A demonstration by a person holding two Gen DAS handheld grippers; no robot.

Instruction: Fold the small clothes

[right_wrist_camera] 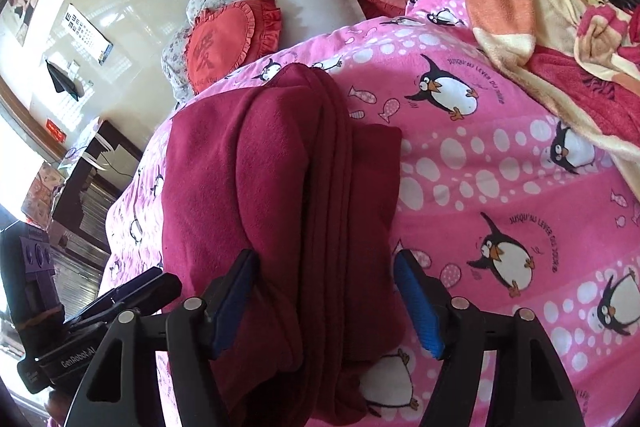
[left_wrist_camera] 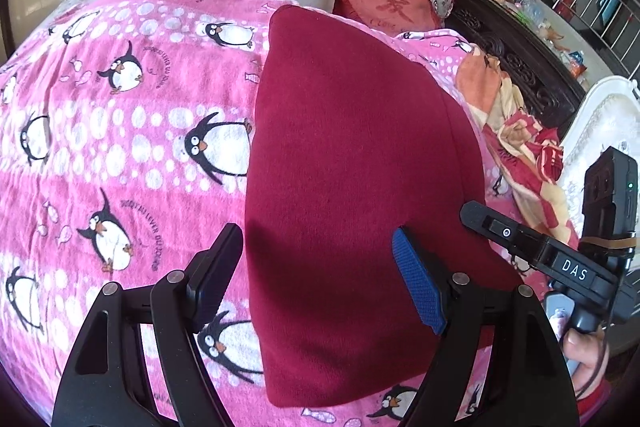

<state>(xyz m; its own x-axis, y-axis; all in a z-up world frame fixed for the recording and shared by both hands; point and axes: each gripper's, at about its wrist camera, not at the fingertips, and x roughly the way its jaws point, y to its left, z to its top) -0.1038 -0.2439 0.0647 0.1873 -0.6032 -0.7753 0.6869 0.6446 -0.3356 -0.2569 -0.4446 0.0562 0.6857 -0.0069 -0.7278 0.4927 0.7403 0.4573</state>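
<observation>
The dark red garment lies folded into a long narrow stack down the centre of the left wrist view, on the pink penguin blanket. In the right wrist view the same garment fills the centre-left, its layered edges showing as parallel ridges.

The left gripper has its jaws apart, straddling the garment's near end and holding nothing. The right gripper is also apart — its left pad sits against or just beside the cloth, but nothing is pinched.

The stack looks nearly finished. The risk, as I judge it, is a pad catching only the top layer — closing shallow would peel the fold open, or drag the soft blanket up with it.
</observation>
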